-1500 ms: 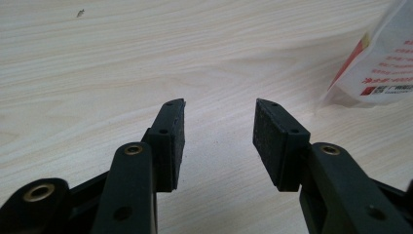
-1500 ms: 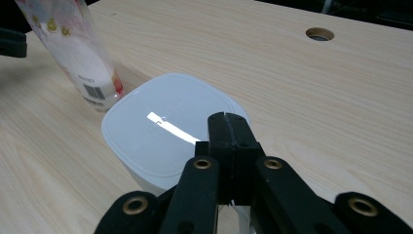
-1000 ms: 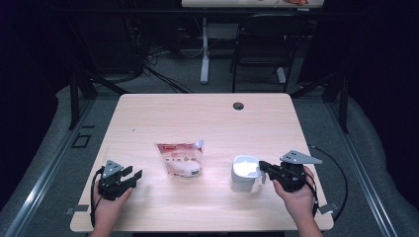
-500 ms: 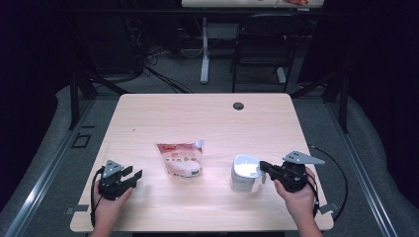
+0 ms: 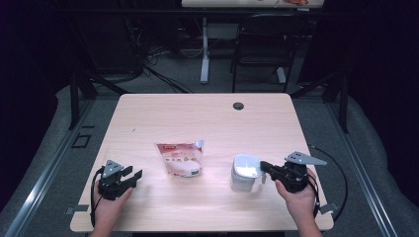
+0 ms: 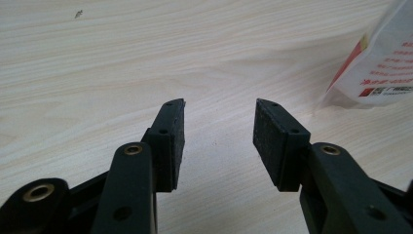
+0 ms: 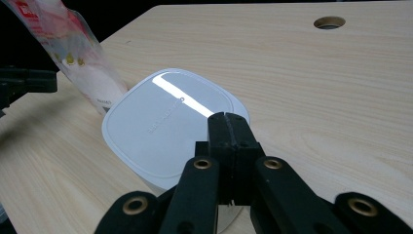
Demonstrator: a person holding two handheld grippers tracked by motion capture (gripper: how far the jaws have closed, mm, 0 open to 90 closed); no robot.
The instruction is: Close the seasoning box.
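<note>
Overhead, we see our right gripper (image 5: 266, 166) at the white container (image 5: 245, 173) on the table (image 5: 207, 123), right of the spouted pouch (image 5: 180, 158); our left gripper (image 5: 132, 175) rests well apart at the front left. Closer in, the right gripper view shows what the high view cannot: jaws pressed together with nothing between, tips over the container's lid (image 7: 170, 126). Likewise, the left gripper view shows pads (image 6: 272, 141) spread wide over bare wood, the pouch's corner (image 6: 380, 63) off to the side.
</note>
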